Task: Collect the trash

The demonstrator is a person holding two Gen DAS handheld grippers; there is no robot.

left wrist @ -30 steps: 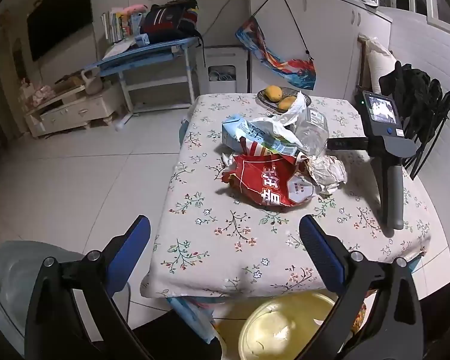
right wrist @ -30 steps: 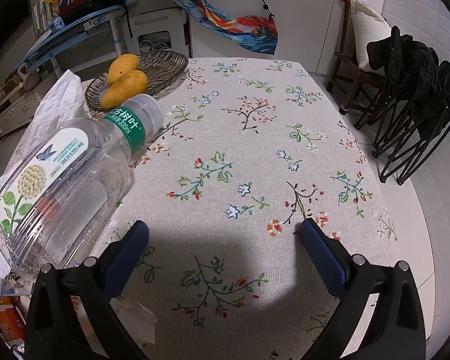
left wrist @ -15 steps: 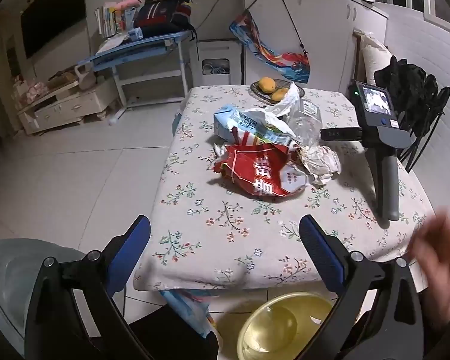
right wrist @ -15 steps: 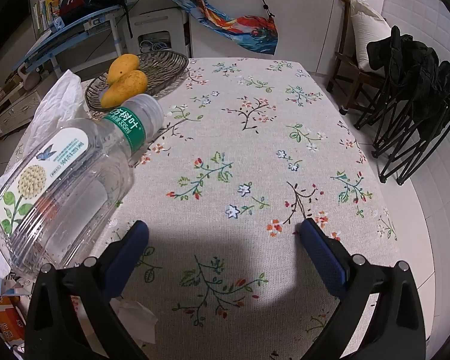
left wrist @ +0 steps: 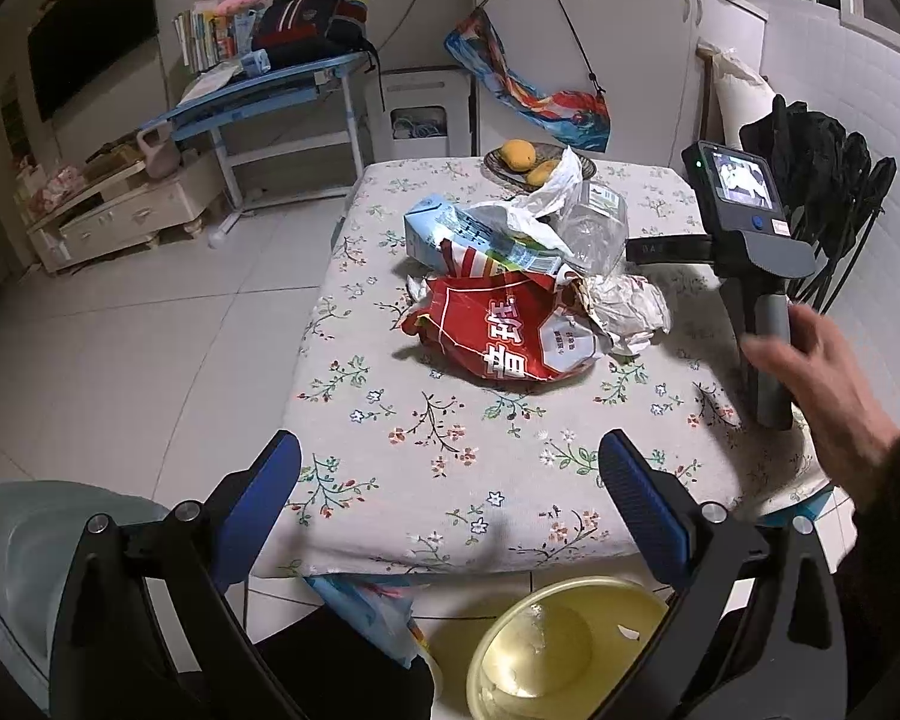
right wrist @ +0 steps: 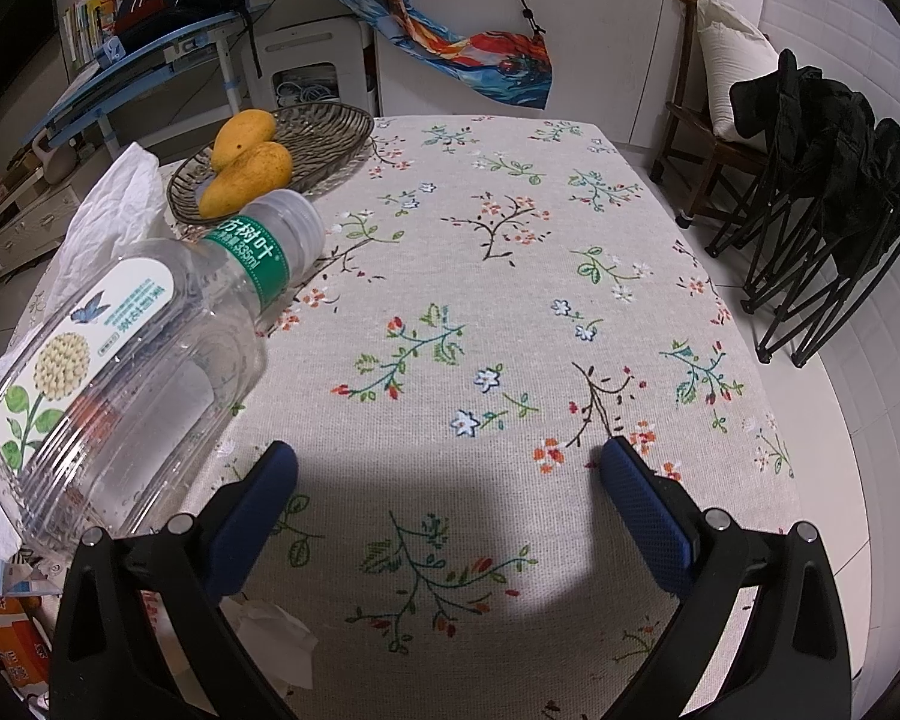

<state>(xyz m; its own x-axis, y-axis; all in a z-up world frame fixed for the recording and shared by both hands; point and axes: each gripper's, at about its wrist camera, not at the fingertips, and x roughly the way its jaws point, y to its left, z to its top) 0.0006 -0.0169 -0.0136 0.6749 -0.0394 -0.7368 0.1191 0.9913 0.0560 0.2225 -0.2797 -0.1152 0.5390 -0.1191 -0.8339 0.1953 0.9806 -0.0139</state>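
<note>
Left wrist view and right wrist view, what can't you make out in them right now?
- Left wrist view: the hand reaching for the right gripper's handle is motion-blurred, so contact is unclear.
- Left wrist view: the yellow bin is partly hidden by the left gripper.
- Right wrist view: the clear bottle hides the trash pile behind it; its base is cut off.

Table ahead of left gripper, jaws wide apart above near edge. Trash pile mid-table: snack bag nearest, carton behind it, crumpled paper to right of bag, plastic bag and bottle on top at back. Fruit basket with 2 mangoes at far edge. Right gripper stands on table, right of pile, fingers spread over cloth, bottle at its left. Hand at its handle. Basin on floor below table's near edge.
</note>
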